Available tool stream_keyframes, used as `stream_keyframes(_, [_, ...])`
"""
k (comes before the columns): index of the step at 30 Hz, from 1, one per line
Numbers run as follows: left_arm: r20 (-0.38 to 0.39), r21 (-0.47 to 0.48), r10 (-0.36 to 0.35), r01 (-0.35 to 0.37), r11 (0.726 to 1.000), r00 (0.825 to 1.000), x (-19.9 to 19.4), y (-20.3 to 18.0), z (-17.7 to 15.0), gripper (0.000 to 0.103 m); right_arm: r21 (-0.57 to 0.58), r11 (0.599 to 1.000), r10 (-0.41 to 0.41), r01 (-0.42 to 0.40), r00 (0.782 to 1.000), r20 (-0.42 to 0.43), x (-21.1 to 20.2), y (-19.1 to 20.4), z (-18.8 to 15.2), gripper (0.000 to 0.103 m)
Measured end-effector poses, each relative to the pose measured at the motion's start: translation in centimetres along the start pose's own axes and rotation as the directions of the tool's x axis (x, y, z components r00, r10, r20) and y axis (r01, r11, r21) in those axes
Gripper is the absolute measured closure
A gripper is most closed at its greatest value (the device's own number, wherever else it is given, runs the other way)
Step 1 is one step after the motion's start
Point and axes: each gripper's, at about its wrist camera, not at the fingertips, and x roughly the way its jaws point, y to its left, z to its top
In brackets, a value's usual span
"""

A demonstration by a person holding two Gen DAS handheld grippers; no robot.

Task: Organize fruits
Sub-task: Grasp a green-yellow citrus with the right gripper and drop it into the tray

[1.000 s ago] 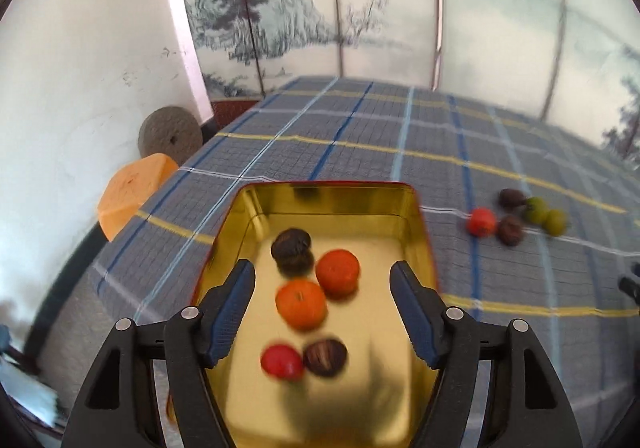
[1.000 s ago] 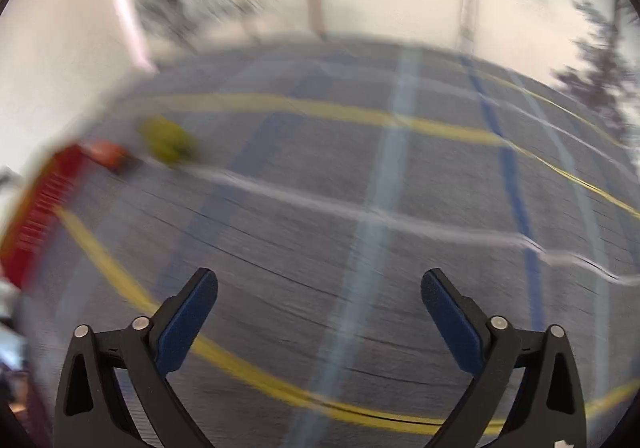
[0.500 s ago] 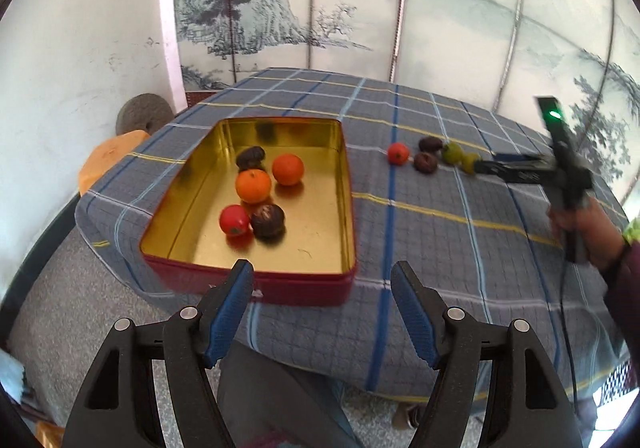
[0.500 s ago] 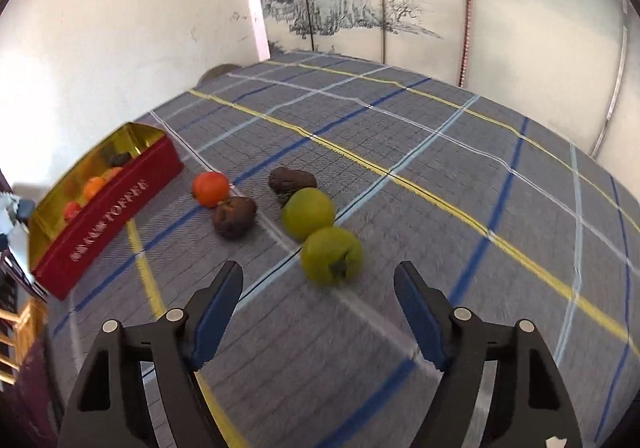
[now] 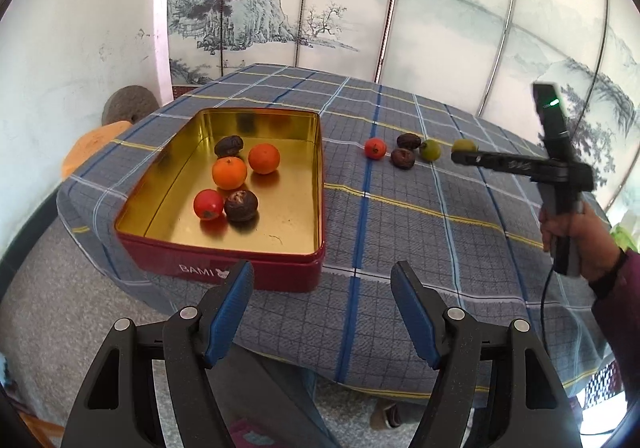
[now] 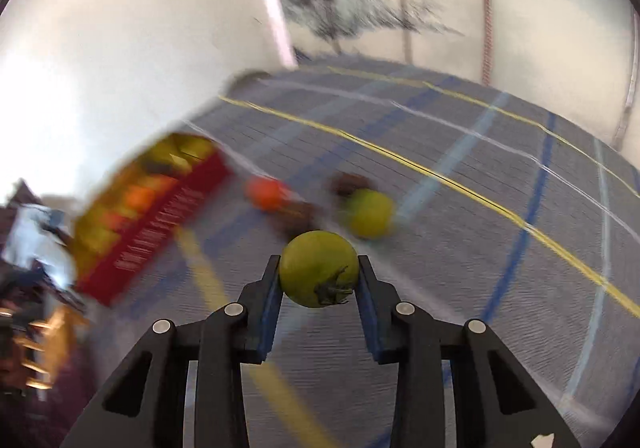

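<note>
A red tin with a gold inside sits on the checked tablecloth and holds two oranges, a red fruit and two dark fruits. To its right lie a red-orange fruit, two dark fruits and a green fruit. My right gripper is shut on another green fruit just above the cloth; from the left wrist view it shows at the right end of the row. My left gripper is open and empty, in front of the table's near edge.
The tin also shows blurred at the left of the right wrist view. An orange stool and a round grey stone stand beside the table at left. A painted screen stands behind the table.
My right gripper has moved onto the nearest green fruit and shut on it. My left gripper has drawn back a little further from the tin, still open.
</note>
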Motion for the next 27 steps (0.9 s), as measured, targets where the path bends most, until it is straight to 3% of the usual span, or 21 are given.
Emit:
stream_keyframes(4, [0.01,-0.014,0.0,0.0,1.0,1.0,-0.5,0.3,-0.4,0.031,-0.061,0.987,0.149,-0.147,0.988,0.027,-0.8,5.5,2.0,0.07])
stream_keyframes(8, [0.032,-0.02,0.017,-0.017,1.0,0.999,-1.5,0.9,-1.0,0.031,-0.137,0.964,0.23,-0.229,0.973,-0.007,1.3,10.8,4.1,0.07])
stream_keyframes(17, [0.033,0.028,0.086,-0.087,0.996,0.996,-2.4,2.4,-1.9,0.031,-0.2,0.939,0.257,-0.278,0.958,-0.126,8.0,17.5,4.6,0.07])
stream_keyframes(27, [-0.025,-0.005,0.115,-0.115,0.993,0.993,-1.3,4.8,-2.4,0.031,-0.227,0.946,0.192,-0.231,0.965,-0.181,10.8,19.0,4.7,0.069])
